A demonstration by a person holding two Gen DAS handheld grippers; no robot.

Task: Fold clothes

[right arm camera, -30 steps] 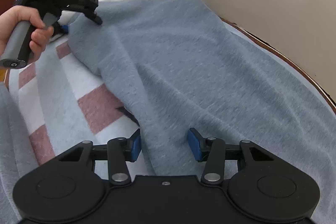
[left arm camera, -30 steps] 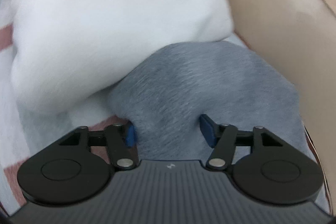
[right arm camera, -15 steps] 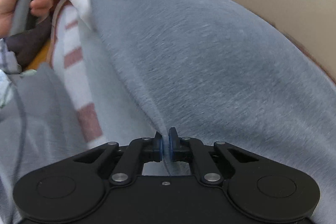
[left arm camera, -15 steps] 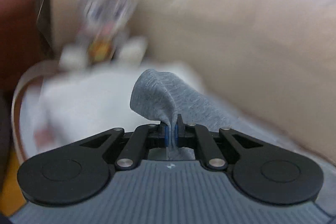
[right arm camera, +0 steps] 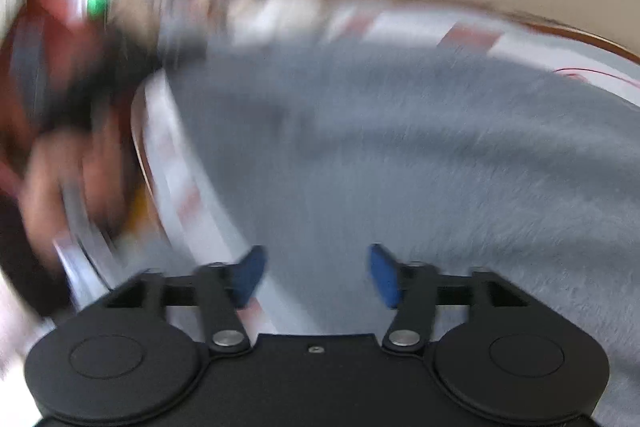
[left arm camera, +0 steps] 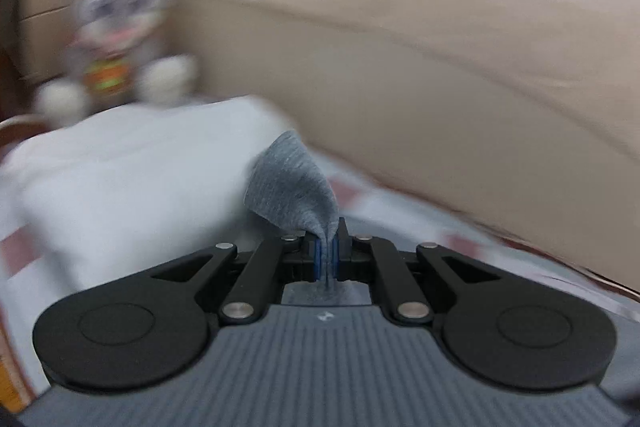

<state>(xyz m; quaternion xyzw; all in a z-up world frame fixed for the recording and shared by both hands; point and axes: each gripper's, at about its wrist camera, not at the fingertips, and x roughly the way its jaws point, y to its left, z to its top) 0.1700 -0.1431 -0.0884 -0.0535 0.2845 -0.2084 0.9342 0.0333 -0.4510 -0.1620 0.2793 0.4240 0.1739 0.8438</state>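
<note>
Grey garment (right arm camera: 400, 163) lay spread over a striped blanket (right arm camera: 472, 35), a white pillow (left arm camera: 132, 171) beyond it. Left tongs (left arm camera: 327, 254) pinched its corner, lifted, probably to carry a fold. Right tongs (right arm camera: 316, 273) hung spread above the cloth, gripping nothing.

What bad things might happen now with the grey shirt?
1. Only the left gripper pinches the grey shirt, by one small corner, so it might slip out.
2. The right gripper is open, so the rest of the shirt may sag and fold crooked.
3. The stuffed toy sits close behind; a swing might knock it.
</note>
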